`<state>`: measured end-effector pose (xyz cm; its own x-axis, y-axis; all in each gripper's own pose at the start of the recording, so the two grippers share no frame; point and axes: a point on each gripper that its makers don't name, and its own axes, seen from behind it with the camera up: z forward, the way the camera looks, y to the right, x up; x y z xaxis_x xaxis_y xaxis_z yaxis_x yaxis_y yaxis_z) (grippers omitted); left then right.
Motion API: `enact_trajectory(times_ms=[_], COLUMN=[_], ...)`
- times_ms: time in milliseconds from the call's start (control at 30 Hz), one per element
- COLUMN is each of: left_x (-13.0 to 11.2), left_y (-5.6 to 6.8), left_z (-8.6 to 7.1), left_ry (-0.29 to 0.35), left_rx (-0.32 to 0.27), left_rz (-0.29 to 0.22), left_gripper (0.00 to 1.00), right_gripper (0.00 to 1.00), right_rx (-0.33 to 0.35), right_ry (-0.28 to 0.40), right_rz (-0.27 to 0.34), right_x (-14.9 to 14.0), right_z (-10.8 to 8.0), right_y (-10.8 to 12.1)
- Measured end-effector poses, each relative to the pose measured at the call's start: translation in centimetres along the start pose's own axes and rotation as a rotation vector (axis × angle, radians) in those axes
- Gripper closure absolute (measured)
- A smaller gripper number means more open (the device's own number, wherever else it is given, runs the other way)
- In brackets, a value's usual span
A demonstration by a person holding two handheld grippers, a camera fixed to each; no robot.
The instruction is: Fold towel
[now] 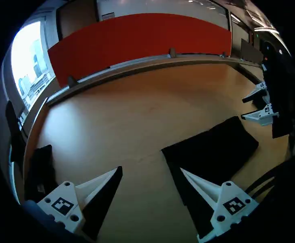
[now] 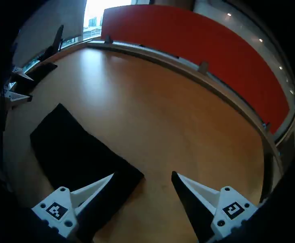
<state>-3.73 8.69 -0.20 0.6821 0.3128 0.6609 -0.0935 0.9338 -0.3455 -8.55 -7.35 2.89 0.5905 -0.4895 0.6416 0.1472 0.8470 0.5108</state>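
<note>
A black towel [image 1: 214,152] lies folded flat on the wooden table [image 1: 139,117]. In the left gripper view my left gripper [image 1: 151,172] is open above the table, its right finger over the towel's near corner, nothing held. The right gripper [image 1: 248,107] appears far right beyond the towel, also open. In the right gripper view the towel [image 2: 72,150] lies at lower left, and my right gripper [image 2: 143,176] is open just past its right corner, with the left finger over the cloth. The left gripper [image 2: 20,87] shows at the far left edge.
A red partition [image 1: 139,38] runs along the table's far edge behind a grey rail [image 2: 204,77]. A dark chair [image 1: 42,170] stands at the table's left end. A bright window [image 1: 28,69] lies beyond. Bare wood spreads between the towel and the partition.
</note>
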Motion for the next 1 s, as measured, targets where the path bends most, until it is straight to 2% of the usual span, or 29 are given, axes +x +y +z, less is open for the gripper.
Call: enact_trajectory(times_ms=[333, 600, 1000], left_x=[-1.8, -3.6, -5.5], left_y=[0.6, 1.2, 1.3], left_z=[-1.4, -2.4, -3.6], left_ry=[-0.009, -0.016, -0.026], left_rx=[-0.003, -0.002, 0.010], left_rz=[-0.032, -0.077, -0.126], left_gripper=[0.06, 0.06, 0.06], right_gripper=[0.00, 0.00, 0.00], right_rx=[0.021, 0.028, 0.038], right_ry=[0.008, 0.005, -0.002], right_rz=[0.009, 0.030, 0.038], right_x=[-1.9, -3.9, -5.5], right_z=[-2.5, -4.5, -5.6], right_y=[-2.2, -3.8, -4.8])
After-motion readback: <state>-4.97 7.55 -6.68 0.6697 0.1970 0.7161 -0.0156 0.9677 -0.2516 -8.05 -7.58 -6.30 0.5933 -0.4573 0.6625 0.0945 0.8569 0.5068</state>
